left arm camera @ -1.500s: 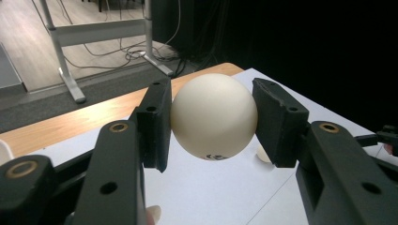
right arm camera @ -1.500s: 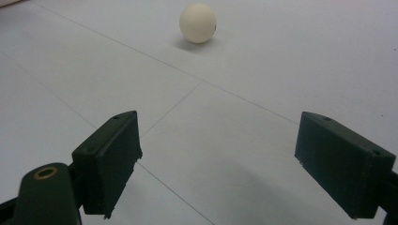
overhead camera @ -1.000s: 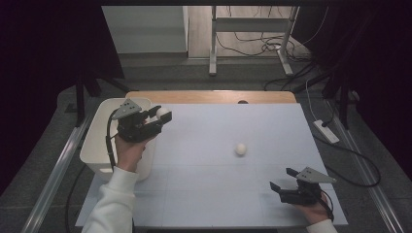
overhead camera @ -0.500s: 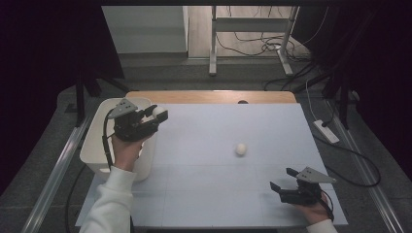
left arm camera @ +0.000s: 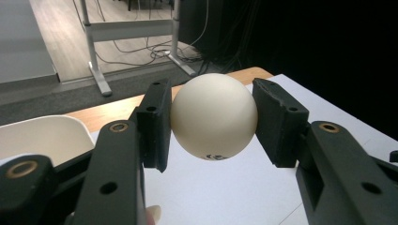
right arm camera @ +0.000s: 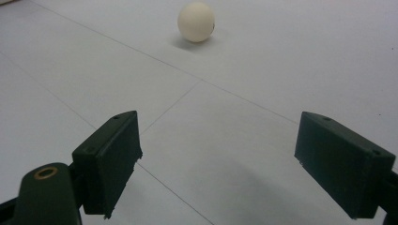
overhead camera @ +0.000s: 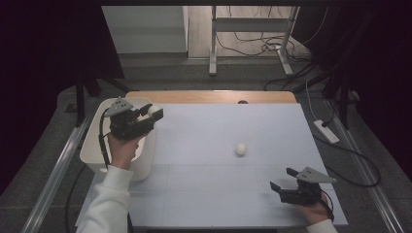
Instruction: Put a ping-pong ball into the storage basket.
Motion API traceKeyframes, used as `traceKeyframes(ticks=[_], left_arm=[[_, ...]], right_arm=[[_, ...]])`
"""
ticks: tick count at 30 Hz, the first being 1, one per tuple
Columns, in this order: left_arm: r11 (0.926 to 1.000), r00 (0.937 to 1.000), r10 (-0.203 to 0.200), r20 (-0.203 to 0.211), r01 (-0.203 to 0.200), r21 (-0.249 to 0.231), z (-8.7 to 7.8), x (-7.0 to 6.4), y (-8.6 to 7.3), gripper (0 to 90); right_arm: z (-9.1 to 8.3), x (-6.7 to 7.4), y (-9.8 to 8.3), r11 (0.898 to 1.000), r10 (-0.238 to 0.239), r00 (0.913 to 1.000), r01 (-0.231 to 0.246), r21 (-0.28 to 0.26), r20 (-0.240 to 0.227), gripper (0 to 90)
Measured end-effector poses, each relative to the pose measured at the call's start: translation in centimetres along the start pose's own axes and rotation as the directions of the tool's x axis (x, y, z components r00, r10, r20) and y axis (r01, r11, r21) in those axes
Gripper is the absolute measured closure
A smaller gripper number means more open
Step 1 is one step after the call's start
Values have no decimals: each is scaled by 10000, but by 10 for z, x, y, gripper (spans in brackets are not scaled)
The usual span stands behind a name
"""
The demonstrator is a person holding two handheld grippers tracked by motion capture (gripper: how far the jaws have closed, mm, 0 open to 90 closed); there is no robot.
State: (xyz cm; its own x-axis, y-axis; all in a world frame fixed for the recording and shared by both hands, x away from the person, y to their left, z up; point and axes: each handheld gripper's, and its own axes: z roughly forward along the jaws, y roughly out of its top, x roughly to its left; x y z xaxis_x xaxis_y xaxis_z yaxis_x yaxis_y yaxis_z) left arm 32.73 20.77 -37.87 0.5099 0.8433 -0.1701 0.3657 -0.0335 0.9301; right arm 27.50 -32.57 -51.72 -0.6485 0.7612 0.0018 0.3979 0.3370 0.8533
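Observation:
A white ball (left arm camera: pixel 213 117) sits pinched between the two black pads of my left gripper (overhead camera: pixel 151 114), which is shut on it. That gripper hovers above the right rim of a white bin (overhead camera: pixel 90 148) at the table's left edge, with the held ball (overhead camera: pixel 154 110) just past the rim, toward the table. A second white ball (overhead camera: pixel 240 149) lies loose on the white mat, right of centre; in the right gripper view that ball (right arm camera: pixel 196 21) is far ahead. My right gripper (overhead camera: pixel 282 178) rests low at the front right, jaws wide open with nothing between them (right arm camera: pixel 218 140).
The white mat (overhead camera: pixel 218 204) covers a wooden table whose bare edge (overhead camera: pixel 209 96) shows at the back. A white power strip (overhead camera: pixel 326 131) lies on the floor to the right. A metal stand (overhead camera: pixel 214 43) and cables are beyond the table.
My left gripper has drifted a little to the left, toward the bin, with the ball still in it. The right gripper and the loose ball have stayed put.

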Motion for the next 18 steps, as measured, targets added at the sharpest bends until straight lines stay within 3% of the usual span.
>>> traceKeyframes(ticks=[18], left_arm=[[9998,9989,-164,-450,169,107,-3,13,-2,506]], right_arm=[[0,0,0,10000,6,10000,-6,1,67,148]])
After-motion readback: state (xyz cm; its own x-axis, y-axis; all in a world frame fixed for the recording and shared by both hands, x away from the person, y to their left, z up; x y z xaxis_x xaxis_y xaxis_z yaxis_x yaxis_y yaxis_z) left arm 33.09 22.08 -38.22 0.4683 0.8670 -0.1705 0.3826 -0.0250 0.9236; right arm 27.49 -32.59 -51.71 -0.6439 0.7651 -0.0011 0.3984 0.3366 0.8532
